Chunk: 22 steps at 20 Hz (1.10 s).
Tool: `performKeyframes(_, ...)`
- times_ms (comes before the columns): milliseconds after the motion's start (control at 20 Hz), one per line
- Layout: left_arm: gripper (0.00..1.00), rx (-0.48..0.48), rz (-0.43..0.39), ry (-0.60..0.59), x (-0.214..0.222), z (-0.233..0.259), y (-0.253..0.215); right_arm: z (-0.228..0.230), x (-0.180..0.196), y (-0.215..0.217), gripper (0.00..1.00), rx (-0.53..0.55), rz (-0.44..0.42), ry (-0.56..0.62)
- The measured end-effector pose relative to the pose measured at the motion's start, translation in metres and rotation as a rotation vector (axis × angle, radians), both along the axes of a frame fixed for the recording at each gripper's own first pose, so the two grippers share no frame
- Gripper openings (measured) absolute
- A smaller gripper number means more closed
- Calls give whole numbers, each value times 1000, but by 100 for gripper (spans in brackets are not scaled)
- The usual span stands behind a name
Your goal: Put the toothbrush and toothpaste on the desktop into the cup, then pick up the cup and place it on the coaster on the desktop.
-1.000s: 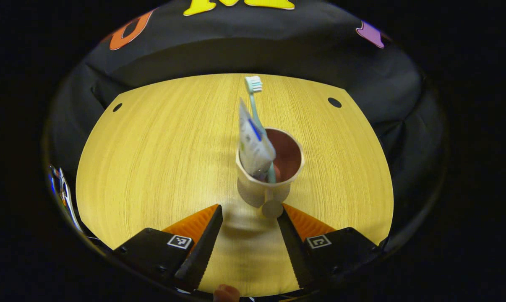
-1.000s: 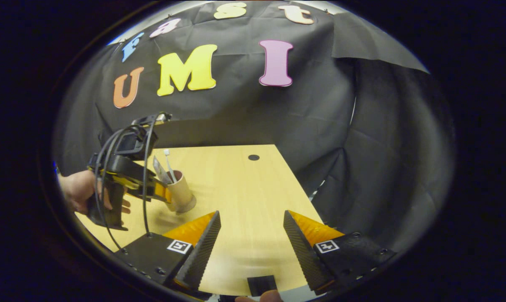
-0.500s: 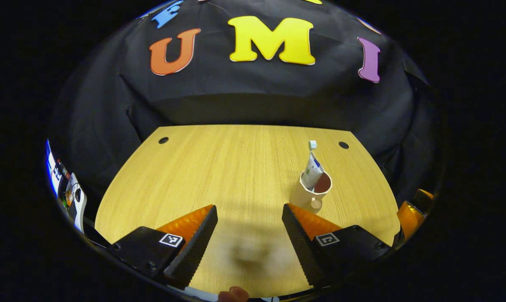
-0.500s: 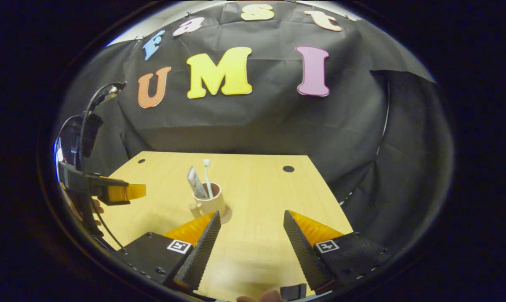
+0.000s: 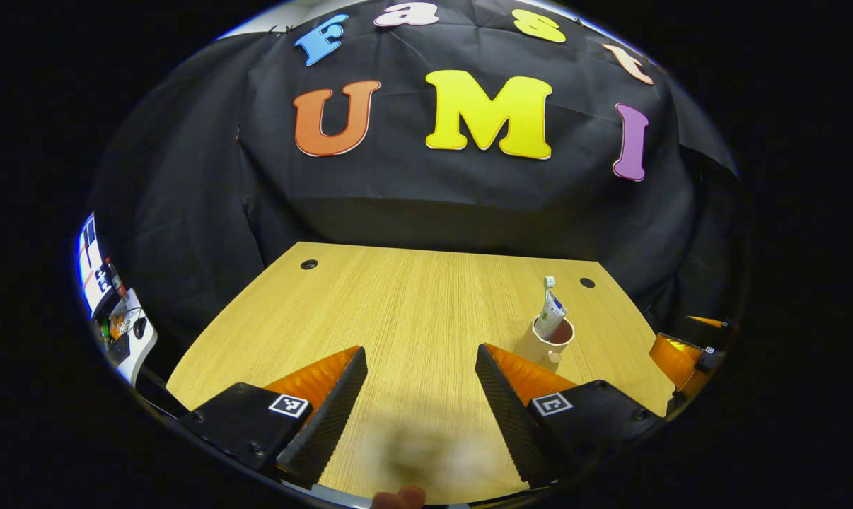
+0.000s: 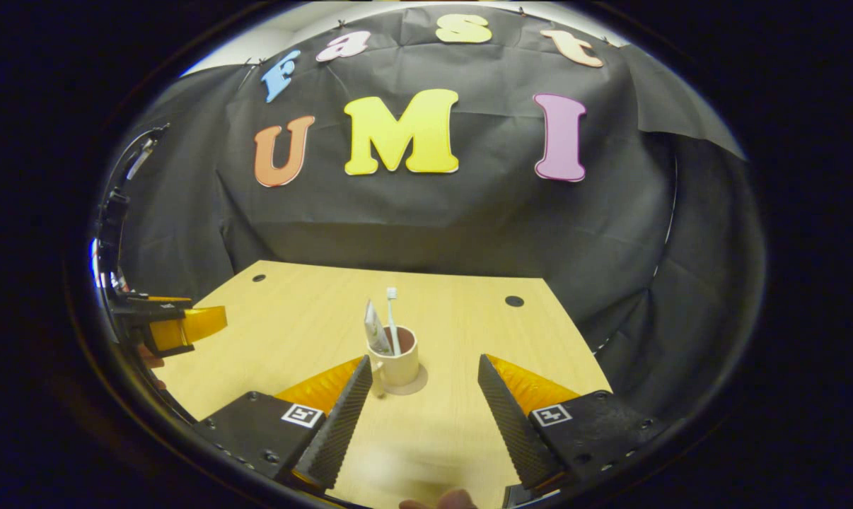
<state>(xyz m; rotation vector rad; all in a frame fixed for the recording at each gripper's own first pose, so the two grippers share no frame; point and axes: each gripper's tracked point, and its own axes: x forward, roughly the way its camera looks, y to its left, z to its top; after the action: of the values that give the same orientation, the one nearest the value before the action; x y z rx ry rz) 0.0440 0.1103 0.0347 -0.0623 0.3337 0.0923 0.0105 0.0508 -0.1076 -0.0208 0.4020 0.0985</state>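
A beige cup (image 6: 398, 362) with a handle stands upright on a round brown coaster (image 6: 416, 386) on the wooden desktop (image 6: 313, 318). A toothbrush (image 6: 392, 311) and a toothpaste tube (image 6: 375, 332) stick up out of it. In the left gripper view the cup (image 5: 543, 345) sits at the right, beyond my left gripper (image 5: 421, 382), which is open and holds nothing. My right gripper (image 6: 425, 389) is open too, with the cup a little ahead of its fingers. The left gripper (image 6: 179, 326) also appears at the left edge of the right gripper view.
Black cloth walls close the desk at the back and on both sides. Small round holes (image 5: 308, 264) (image 5: 587, 283) mark the desktop's far corners. At the right edge of the left gripper view part of the other gripper (image 5: 681, 353) appears.
My left gripper has drawn back and left from the cup, which now stands far off on the coaster. The right gripper view has swung left, bringing the cup to its centre.
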Motion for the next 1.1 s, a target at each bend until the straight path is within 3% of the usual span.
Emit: performKeyframes(1100, 98, 12, -74, -42, 11, 12, -1, 5, 3, 4, 92, 2, -48, -30)
